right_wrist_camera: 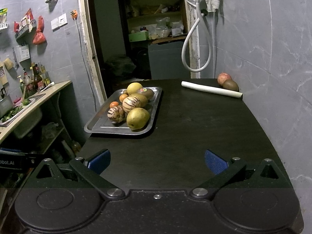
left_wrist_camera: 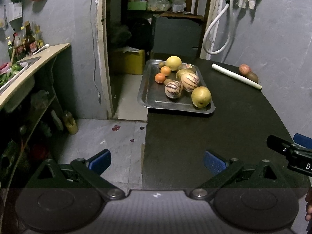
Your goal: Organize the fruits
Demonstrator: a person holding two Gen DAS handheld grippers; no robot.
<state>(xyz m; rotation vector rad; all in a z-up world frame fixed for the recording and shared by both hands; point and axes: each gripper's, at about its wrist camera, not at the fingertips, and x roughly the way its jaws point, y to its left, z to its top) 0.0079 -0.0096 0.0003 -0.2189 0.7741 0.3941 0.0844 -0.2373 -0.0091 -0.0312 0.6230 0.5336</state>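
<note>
A metal tray [left_wrist_camera: 154, 99] [right_wrist_camera: 97, 124] sits at the left edge of a black table [left_wrist_camera: 224, 128] [right_wrist_camera: 195, 128]. It holds several fruits: a yellow pear [left_wrist_camera: 201, 97] [right_wrist_camera: 137, 118], two striped melons [left_wrist_camera: 173, 89] [right_wrist_camera: 116, 114], two oranges [left_wrist_camera: 160, 78] [right_wrist_camera: 114, 104], a large yellow citrus [left_wrist_camera: 173, 63] [right_wrist_camera: 134, 88] and kiwis. A red apple [left_wrist_camera: 245, 69] [right_wrist_camera: 224, 79] and a kiwi [left_wrist_camera: 252, 77] [right_wrist_camera: 230, 85] lie at the far right by the wall. My left gripper [left_wrist_camera: 157, 160] is open and empty at the table's near left edge. My right gripper [right_wrist_camera: 157, 160] is open and empty over the near table.
A white roll [left_wrist_camera: 236, 76] [right_wrist_camera: 211, 92] lies in front of the apple and kiwi. A counter with a sink and bottles [left_wrist_camera: 29, 42] [right_wrist_camera: 37, 80] stands at the left. A hose [right_wrist_camera: 195, 44] hangs on the far wall beside a doorway. The right gripper shows at the left wrist view's right edge [left_wrist_camera: 290, 152].
</note>
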